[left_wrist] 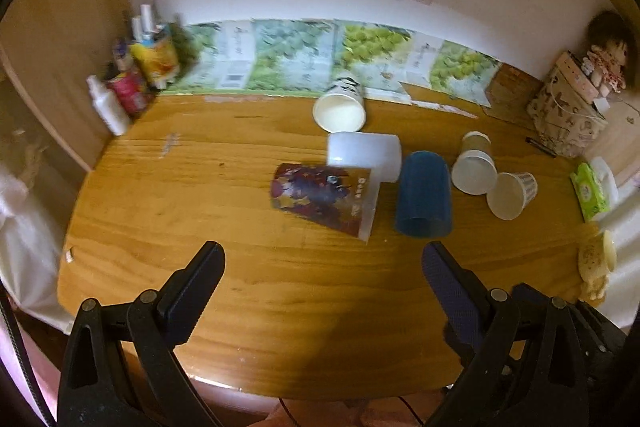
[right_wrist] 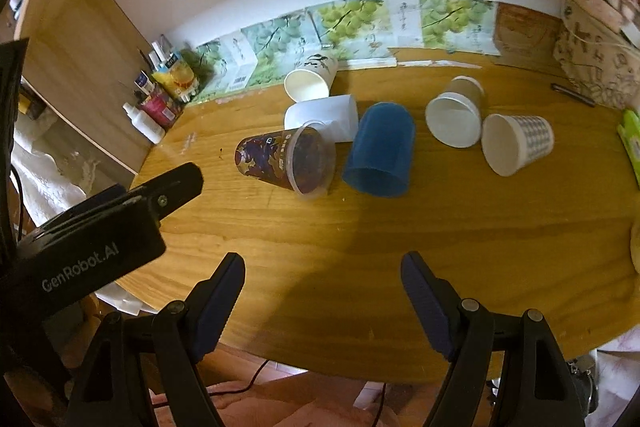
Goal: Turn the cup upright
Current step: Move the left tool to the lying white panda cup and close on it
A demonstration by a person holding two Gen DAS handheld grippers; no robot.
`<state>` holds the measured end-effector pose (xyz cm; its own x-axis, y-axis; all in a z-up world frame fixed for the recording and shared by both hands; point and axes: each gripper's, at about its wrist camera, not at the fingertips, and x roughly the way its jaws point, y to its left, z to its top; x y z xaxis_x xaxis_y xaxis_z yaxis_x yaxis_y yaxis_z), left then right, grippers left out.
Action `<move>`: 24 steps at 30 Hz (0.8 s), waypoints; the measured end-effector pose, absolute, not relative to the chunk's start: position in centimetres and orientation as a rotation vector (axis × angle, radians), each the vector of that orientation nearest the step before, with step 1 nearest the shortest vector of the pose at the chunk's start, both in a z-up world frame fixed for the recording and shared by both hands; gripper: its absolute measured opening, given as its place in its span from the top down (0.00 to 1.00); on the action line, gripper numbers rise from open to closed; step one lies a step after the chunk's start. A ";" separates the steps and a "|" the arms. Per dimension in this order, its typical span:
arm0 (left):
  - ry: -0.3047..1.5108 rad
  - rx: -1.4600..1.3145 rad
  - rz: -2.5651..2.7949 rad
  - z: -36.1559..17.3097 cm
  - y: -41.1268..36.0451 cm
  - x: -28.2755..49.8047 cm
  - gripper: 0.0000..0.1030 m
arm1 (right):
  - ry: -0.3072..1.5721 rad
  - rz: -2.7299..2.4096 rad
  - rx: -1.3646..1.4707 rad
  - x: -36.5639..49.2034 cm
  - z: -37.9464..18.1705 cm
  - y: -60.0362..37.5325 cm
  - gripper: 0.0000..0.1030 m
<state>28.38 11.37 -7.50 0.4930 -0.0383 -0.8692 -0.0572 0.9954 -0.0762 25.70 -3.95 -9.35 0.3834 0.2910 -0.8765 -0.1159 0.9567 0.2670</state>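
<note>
Several cups lie on their sides on the wooden table: a printed clear plastic cup, a blue cup, a white frosted cup, a paper cup with black print, a brown paper cup and a patterned paper cup. My left gripper is open and empty, short of the printed cup. My right gripper is open and empty, near the table's front edge. The left gripper's body shows at the left of the right wrist view.
Bottles and cans stand at the back left corner. A patterned box with a doll stands at the back right. A green tissue pack lies at the right edge. Grape-print cartons line the wall.
</note>
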 end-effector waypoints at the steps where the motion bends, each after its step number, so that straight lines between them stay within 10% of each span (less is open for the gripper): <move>1: 1.061 -0.100 0.006 -7.5 11.4 28.9 0.03 | 1.152 0.260 0.173 26.2 -9.4 -3.8 0.21; 24: 1.241 -0.037 -0.078 -10.6 13.7 42.5 0.03 | 1.099 0.170 0.186 36.1 -9.8 -4.1 0.21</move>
